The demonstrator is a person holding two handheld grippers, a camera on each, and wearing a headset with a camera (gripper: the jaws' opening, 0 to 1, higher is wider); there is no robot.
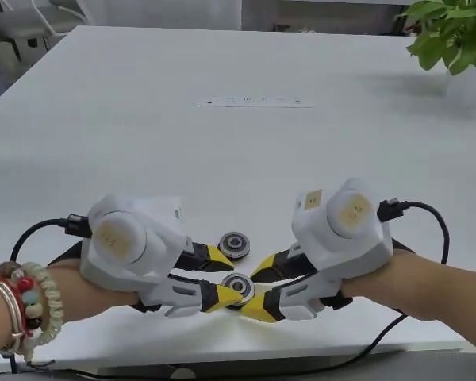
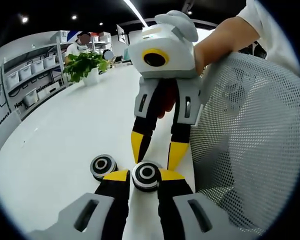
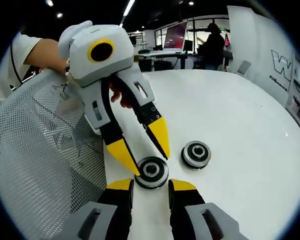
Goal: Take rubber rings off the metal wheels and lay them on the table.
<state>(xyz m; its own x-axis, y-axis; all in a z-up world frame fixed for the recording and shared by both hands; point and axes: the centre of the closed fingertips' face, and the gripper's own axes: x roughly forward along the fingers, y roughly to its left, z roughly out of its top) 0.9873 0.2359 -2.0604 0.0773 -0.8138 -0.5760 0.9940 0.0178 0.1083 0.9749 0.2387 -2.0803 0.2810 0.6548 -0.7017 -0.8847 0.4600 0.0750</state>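
Observation:
Two small metal wheels with black rubber rings lie near the table's front edge. The nearer wheel (image 1: 238,287) (image 2: 146,175) (image 3: 151,172) sits between both grippers. My left gripper (image 1: 220,276) (image 2: 145,176) comes in from the left, its yellow tips pressed on either side of this wheel. From the right, my right gripper (image 1: 260,287) (image 3: 151,185) has its jaws apart, with the tips at the wheel's rim. The second wheel (image 1: 234,244) (image 2: 103,166) (image 3: 196,154) lies free just beyond. In the left gripper view the right gripper (image 2: 156,157) faces me.
The white table (image 1: 238,143) stretches away open behind the wheels. A strip of paper (image 1: 252,101) lies far back, and a potted plant (image 1: 448,32) stands at the back right. A mesh chair back (image 2: 250,150) is close to the front edge.

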